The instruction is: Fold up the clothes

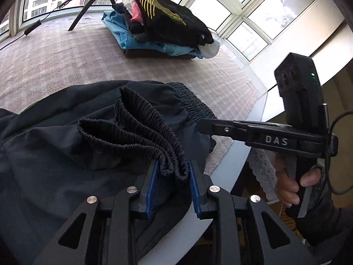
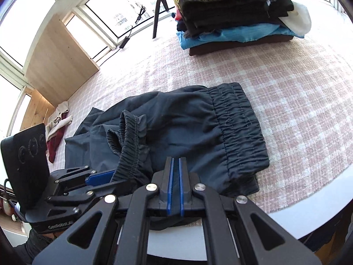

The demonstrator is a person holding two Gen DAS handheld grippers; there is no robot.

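Observation:
Dark navy trousers (image 2: 187, 128) lie folded on a pink checked cover, with the elastic waistband (image 2: 238, 128) at the right. In the left wrist view they (image 1: 66, 143) fill the near left. The two gathered leg cuffs (image 1: 141, 128) lie bunched on top of the trousers, and their end sits between the blue pads of my left gripper (image 1: 173, 176). The jaws stand apart and the bunch looks loose, not squeezed. My right gripper (image 2: 175, 161) has its pads almost together on a thin layer of trouser cloth at the near edge. Its tip (image 1: 200, 124) also shows beside the waistband.
A pile of folded clothes (image 2: 238, 15), black with yellow lines on top, stands at the far side. Next to it a small black tripod (image 2: 158, 11) stands by the windows. A red and cream cloth (image 2: 58, 128) lies at the left. The white table rim (image 2: 308, 209) curves close by.

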